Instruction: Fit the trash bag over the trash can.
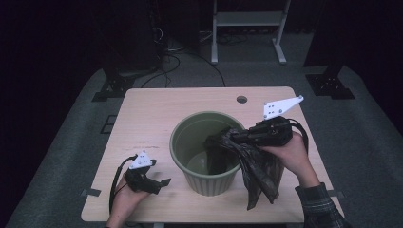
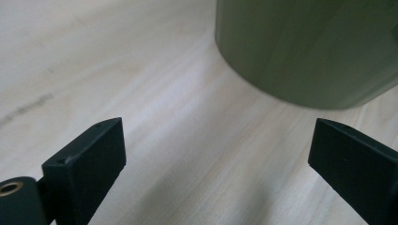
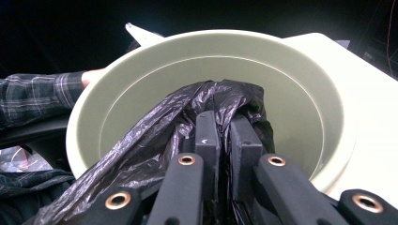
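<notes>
A green round bin [image 1: 207, 183] stands in the middle of the wooden table [image 1: 157, 107]. My right gripper [image 1: 236, 135] reaches over the bin's right rim, shut on a black plastic bag [image 1: 259, 175]. Part of the bag hangs inside the bin and part drapes down its outer right side. In the right gripper view the jaws pinch the bag [image 3: 150, 136] above the bin's mouth [image 3: 300, 98]. My left gripper [image 1: 164, 182] rests low on the table left of the bin, open, nothing between its fingers [image 2: 89, 159]. The bin wall [image 2: 305, 47] lies just ahead of it.
A small round hole [image 1: 242, 99] sits near the table's far edge. Beyond the table are a white frame [image 1: 247, 23], dark stands and cables on grey carpet. A plaid sleeve [image 1: 321, 209] comes in at the bottom right.
</notes>
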Motion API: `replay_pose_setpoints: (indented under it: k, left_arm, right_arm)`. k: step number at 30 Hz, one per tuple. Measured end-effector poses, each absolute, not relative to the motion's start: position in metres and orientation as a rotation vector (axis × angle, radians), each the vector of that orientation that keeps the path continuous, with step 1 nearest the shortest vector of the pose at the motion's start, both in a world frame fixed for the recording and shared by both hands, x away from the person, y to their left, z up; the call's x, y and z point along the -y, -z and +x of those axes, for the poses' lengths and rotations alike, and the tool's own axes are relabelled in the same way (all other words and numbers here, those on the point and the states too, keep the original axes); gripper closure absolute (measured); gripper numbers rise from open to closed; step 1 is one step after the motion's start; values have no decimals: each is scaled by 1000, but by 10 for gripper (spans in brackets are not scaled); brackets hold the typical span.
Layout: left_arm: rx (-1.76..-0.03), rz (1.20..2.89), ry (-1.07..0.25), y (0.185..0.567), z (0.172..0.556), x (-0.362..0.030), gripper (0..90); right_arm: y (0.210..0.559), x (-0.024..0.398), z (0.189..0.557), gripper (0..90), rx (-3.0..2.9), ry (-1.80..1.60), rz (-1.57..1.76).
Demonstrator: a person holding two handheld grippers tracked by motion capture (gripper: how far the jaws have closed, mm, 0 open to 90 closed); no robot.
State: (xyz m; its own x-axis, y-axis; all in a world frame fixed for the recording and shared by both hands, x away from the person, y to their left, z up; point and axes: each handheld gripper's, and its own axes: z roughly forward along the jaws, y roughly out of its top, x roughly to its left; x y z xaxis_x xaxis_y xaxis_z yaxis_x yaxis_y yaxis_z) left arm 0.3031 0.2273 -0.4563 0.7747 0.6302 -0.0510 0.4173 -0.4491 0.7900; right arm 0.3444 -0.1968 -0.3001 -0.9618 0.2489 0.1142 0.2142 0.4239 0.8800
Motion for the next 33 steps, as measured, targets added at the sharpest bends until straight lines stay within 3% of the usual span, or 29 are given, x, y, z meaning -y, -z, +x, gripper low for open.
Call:
replay_pose_setpoints:
  k: [9, 15, 17, 25, 33]
  left_arm:
    - [-691, 2044, -304, 413, 293, -229, 127]
    - [-601, 2031, -257, 386, 287, -229, 328]
    - [-578, 2034, -260, 376, 285, -227, 342]
    - [-497, 2013, -232, 338, 279, -222, 574]
    - [-455, 2012, -241, 306, 284, -210, 591]
  right_arm:
    - [302, 194, 347, 835, -2631, -1620, 420]
    - [303, 193, 349, 835, -2644, -1612, 419]
    - [303, 193, 350, 835, -2642, -1614, 420]
    - [302, 192, 351, 835, -2649, -1610, 420]
    - [302, 192, 352, 835, -2650, -1612, 421]
